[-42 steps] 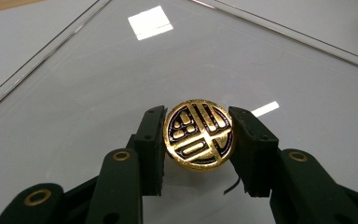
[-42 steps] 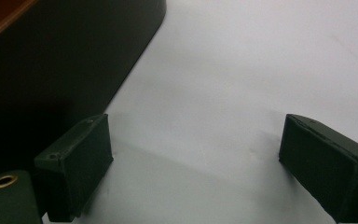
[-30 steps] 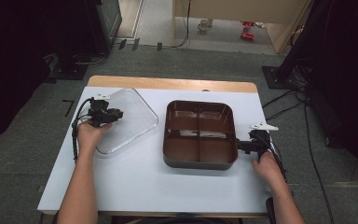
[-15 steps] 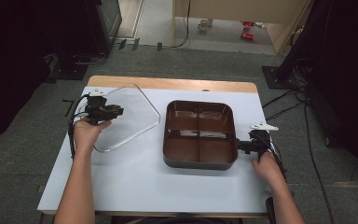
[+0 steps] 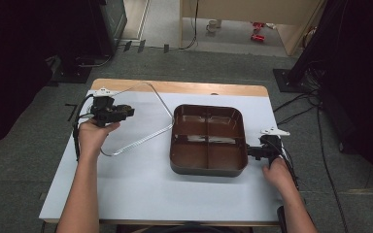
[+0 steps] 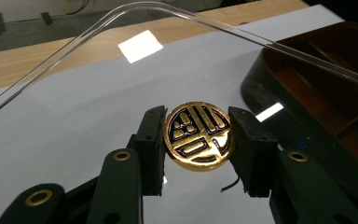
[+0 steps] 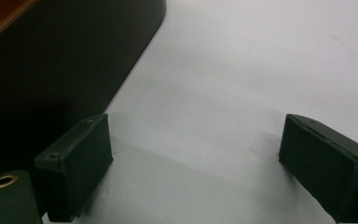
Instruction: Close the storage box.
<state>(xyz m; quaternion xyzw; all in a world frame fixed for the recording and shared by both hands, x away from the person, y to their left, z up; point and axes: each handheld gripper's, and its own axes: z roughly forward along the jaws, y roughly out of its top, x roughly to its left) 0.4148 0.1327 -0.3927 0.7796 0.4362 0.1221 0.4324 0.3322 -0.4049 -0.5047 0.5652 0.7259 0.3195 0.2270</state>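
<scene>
Two grippers are at work: the left gripper (image 5: 126, 111) has tilted the clear lid (image 5: 135, 118) up off the table (image 5: 141, 194), jaws apparently pinching it. Uncovered, the brown tray (image 5: 208, 140) sits mid-table; the right gripper (image 5: 249, 151) waits beside it, jaws spread.

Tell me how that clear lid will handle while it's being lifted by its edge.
The clear lid probably stays fairly stiff: its rim keeps an even curve while tilted up. It looks thin, so likely light. Its glossy surface may slip, though the left claw grips it at the gold sticker.
</scene>
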